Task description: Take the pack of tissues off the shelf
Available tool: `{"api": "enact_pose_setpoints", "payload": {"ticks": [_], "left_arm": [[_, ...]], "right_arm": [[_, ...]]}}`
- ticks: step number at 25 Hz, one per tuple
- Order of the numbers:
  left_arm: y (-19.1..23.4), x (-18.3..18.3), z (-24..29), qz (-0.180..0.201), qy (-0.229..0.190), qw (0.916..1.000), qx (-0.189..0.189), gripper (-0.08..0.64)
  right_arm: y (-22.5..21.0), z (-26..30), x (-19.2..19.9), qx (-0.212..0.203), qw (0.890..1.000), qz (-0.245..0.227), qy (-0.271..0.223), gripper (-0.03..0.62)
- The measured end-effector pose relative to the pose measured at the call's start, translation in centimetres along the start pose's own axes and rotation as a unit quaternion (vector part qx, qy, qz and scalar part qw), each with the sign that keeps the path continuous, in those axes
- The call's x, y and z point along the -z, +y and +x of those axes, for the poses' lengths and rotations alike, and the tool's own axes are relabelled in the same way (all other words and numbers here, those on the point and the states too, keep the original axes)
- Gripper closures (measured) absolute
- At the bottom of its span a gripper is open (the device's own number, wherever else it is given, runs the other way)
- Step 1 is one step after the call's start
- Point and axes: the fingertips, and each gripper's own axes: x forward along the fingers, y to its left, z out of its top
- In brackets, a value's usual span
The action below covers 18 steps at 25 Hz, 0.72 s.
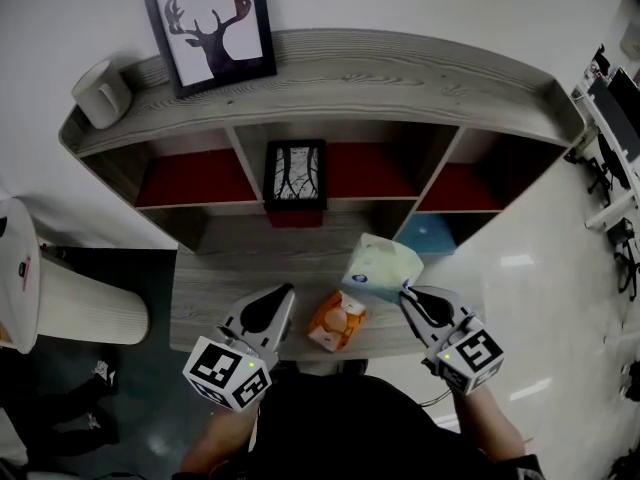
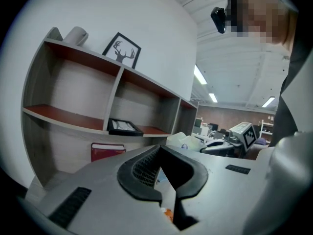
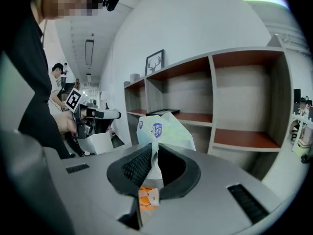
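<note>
The pack of tissues is pale green and white with a blue logo. It hangs in front of the shelf, over the grey lower board. My right gripper is shut on the pack's near edge. In the right gripper view the pack sticks up from between the jaws of the right gripper. My left gripper hovers at the board's front edge, shut and empty. In the left gripper view its jaws meet with nothing between them, and the pack shows off to the right.
An orange packet lies on the board between the grippers. A black-framed picture lies in the middle compartment, a red box below it. A deer picture and a white cylinder stand on top. A blue thing sits low right.
</note>
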Motion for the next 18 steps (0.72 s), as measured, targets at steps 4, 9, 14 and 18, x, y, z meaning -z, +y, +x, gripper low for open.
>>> {"api": "enact_pose_setpoints", "payload": {"ticks": [4, 9, 14, 18], "left_arm": [[-1.1, 0.6, 1.5, -0.001, 0.01, 0.9999, 0.008, 0.547], [-1.9, 1.0, 2.4, -0.001, 0.017, 0.9998, 0.012, 0.546], [-2.5, 1.7, 2.7, 0.0, 0.027, 0.9996, 0.012, 0.547], [-3.0, 2.5, 3.0, -0.001, 0.033, 0.9993, 0.015, 0.546]], "right_arm": [[-1.7, -0.6, 3.5, 0.02, 0.999, 0.016, 0.024, 0.557], [-3.5, -0.6, 7.8, 0.047, 0.997, 0.041, 0.048, 0.557], [-4.6, -0.8, 11.1, 0.069, 0.994, 0.055, 0.067, 0.557], [-5.7, -0.2, 14.2, 0.08, 0.991, 0.066, 0.087, 0.557]]}}
